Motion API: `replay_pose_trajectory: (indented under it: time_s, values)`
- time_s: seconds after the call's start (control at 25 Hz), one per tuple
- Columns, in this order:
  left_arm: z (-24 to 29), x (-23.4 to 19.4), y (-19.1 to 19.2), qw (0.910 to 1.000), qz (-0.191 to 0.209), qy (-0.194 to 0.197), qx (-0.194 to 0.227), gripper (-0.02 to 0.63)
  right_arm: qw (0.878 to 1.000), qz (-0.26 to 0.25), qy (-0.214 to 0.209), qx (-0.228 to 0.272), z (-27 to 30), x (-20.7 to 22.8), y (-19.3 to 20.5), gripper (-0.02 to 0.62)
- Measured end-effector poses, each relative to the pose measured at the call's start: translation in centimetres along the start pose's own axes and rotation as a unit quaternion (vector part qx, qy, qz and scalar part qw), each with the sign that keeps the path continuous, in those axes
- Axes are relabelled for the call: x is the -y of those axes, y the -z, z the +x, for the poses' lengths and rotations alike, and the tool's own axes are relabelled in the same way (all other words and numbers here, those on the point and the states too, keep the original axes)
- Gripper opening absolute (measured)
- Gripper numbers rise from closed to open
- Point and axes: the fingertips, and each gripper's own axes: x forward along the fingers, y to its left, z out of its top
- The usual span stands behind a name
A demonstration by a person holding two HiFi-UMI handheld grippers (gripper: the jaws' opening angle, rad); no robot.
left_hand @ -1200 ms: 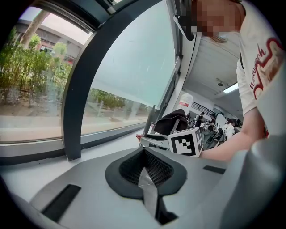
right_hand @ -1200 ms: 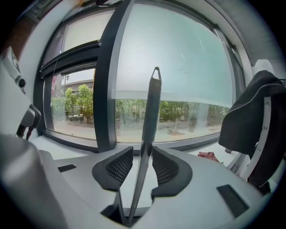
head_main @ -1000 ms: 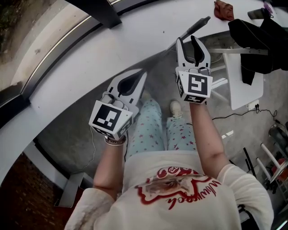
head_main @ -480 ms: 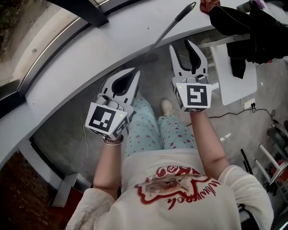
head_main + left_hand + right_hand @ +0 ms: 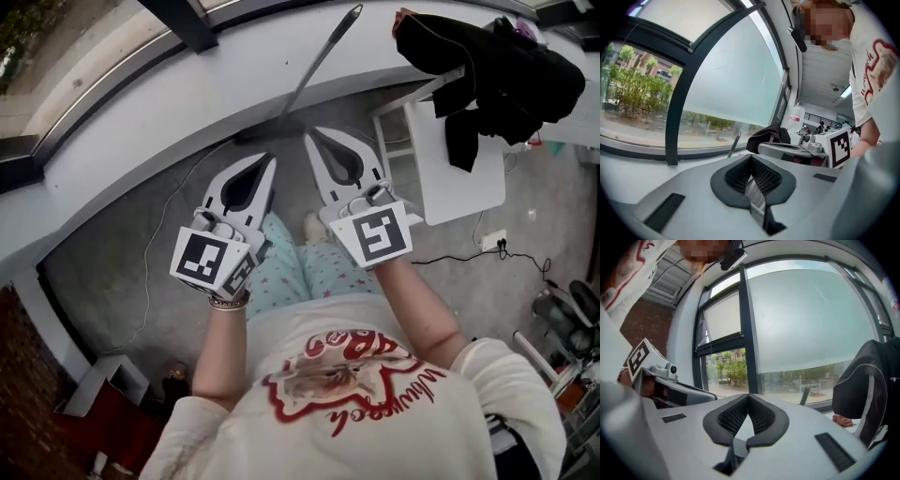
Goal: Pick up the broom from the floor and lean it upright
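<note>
The broom [image 5: 322, 58] stands tilted against the white window sill [image 5: 131, 131], its dark head on the floor [image 5: 255, 134] and its handle tip up at the glass. Nothing holds it. My right gripper [image 5: 308, 135] is shut and empty, its tip just right of the broom's lower end. My left gripper [image 5: 269, 159] is shut and empty too, beside it on the left. The broom handle [image 5: 734, 144] shows thin and dark past my shut left gripper [image 5: 751, 157] in the left gripper view. It appears again as the handle [image 5: 805, 394], right of my shut right gripper [image 5: 749, 395].
A white table [image 5: 461, 173] stands to the right with black clothing [image 5: 492, 66] heaped on its far end. A thin cable [image 5: 150, 253] runs over the grey floor at left. A power strip [image 5: 492, 240] and cord lie at right. My feet stand below the grippers.
The right gripper's jaws were open around the broom handle and have shut empty. Both grippers have drawn back and up from the broom, which now leans alone on the sill.
</note>
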Motion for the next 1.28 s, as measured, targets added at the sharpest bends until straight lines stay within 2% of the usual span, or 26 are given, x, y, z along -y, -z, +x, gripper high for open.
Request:
replay_pose_trajectory:
  time_s: [0.2, 0.4, 0.56, 0.72, 0.88, 1.04, 1.28]
  values:
    - [-4.5, 2.7, -1.6, 0.9993, -0.003, -0.032, 0.021, 0.02, 0.998, -0.014, -0.063, 0.016, -2.6, -3.8, -3.5, 0.025]
    - [-6.9, 4.8, -1.5, 0.9995, 0.001, -0.032, 0.002, 0.02, 0.993, -0.029, -0.107, 0.03, -4.1, -7.5, -6.6, 0.025]
    - [-8.5, 7.3, -1.0, 0.9991, 0.024, -0.01, -0.034, 0.02, 0.994, -0.042, -0.099, 0.031, -5.4, -9.5, -8.0, 0.025]
    - [-13.6, 9.5, -0.4, 0.9989, 0.035, -0.014, -0.029, 0.02, 0.993, -0.041, -0.103, 0.028, -7.7, -13.9, -8.2, 0.025]
    - [-20.7, 11.2, 3.0, 0.9983, 0.025, -0.027, -0.046, 0.02, 0.993, -0.048, -0.105, 0.018, -11.7, -19.7, -7.3, 0.025]
    - [-26.2, 13.9, 6.1, 0.9976, 0.021, -0.019, -0.063, 0.02, 0.995, -0.038, -0.09, 0.01, -17.0, -24.8, -6.0, 0.025]
    - [-28.3, 19.9, 6.9, 0.9975, 0.027, 0.009, -0.065, 0.02, 0.995, -0.048, -0.085, 0.01, -23.5, -27.1, -6.6, 0.025]
